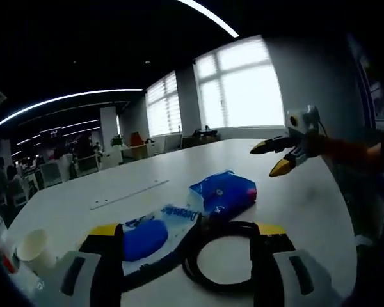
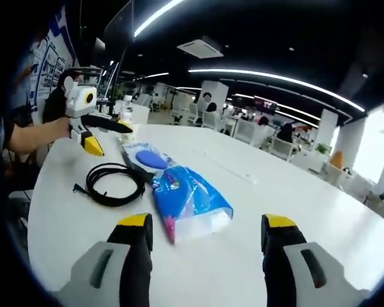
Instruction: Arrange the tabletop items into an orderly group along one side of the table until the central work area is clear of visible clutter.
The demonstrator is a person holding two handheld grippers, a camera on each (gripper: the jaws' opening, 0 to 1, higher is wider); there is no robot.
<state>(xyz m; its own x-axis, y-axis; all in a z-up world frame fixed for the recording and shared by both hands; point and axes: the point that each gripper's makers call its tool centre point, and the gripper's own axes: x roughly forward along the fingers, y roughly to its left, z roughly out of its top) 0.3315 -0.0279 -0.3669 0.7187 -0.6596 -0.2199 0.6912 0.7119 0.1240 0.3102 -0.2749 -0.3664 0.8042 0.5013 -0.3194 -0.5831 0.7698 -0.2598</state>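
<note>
Both grippers, left (image 1: 191, 256) and right (image 2: 207, 246), hang empty with jaws spread wide. On the worktop (image 2: 294, 211) the blue bag (image 2: 189, 201) lies just beside the coiled cable (image 2: 112, 182). Bag looks soft, light and crinkly, so I'd pinch a corner; the floppy cable wants grabbing across the loop.

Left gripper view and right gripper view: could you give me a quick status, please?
Left gripper open, empty; right gripper open, empty. Blue packet, coiled black cable, clear pouch still mid-table. Paper cup at edge.

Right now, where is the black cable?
In the right gripper view the black cable lies coiled on the white table, just left of the blue packet.
</note>
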